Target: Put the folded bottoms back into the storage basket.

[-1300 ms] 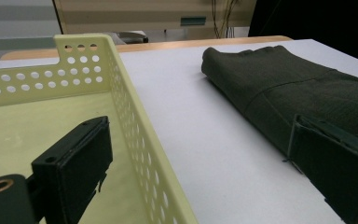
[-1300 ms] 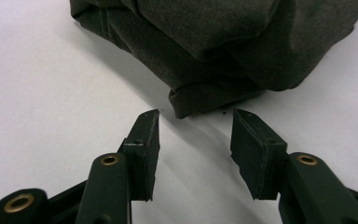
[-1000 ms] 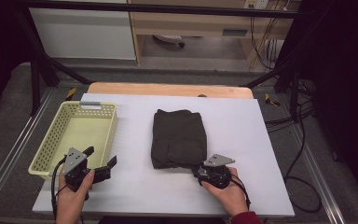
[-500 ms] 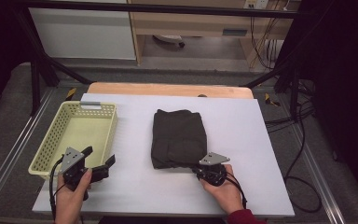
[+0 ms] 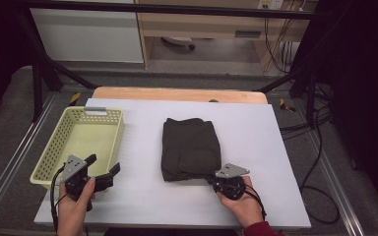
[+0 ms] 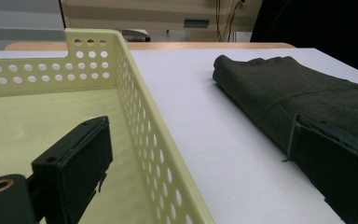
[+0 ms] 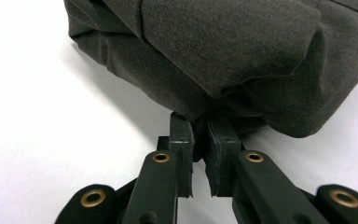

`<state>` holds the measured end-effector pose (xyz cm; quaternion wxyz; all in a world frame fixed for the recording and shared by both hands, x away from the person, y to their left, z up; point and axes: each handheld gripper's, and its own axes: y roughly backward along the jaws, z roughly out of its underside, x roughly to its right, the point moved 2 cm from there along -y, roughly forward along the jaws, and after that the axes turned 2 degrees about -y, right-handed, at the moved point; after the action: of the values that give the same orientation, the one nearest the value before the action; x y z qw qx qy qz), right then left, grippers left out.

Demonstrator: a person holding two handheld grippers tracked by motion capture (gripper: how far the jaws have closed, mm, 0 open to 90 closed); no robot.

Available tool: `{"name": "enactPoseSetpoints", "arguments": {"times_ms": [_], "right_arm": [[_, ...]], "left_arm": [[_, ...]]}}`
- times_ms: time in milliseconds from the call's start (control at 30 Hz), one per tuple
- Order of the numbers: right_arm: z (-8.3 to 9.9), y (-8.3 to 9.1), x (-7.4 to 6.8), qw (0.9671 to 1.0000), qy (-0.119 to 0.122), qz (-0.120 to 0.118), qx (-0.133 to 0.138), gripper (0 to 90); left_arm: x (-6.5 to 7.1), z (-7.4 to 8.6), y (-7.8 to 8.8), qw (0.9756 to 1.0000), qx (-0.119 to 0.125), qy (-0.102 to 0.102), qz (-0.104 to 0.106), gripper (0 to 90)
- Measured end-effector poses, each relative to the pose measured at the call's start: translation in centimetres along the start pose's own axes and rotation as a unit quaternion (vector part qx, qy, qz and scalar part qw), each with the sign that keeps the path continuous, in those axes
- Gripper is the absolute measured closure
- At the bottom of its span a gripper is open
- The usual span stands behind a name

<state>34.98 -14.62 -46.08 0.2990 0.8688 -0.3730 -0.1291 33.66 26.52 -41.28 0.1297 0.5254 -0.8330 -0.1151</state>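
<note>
Since 1 second ago both hands have slid back toward the near counter [image 5: 142, 196] edge a bit. Far left sits the yellow basket [image 5: 59, 142]; the left gripper [image 5: 101, 169] hangs by its near right corner, jaws spread wide. Mid-counter lies the folded dark garment [image 5: 189, 147], and the right gripper [image 5: 215, 178] is pinching its near right corner.

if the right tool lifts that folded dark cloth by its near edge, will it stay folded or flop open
Likely it flops: the folded cloth is soft, and it puckers where the right tool pinches a small bit of its near edge. Held at that one spot, the layers would probably sag and unfold. It looks light, so it should not slip out.
</note>
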Motion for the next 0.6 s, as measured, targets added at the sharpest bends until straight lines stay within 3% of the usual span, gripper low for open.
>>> {"name": "enactPoseSetpoints", "arguments": {"times_ms": [600], "right_arm": [[1.1,1.9,-1.7,0.9994,0.018,-0.022,-0.018,82.2]], "left_arm": [[-0.2,0.0,0.1,1.0000,0.002,0.005,-0.004,6.0]]}}
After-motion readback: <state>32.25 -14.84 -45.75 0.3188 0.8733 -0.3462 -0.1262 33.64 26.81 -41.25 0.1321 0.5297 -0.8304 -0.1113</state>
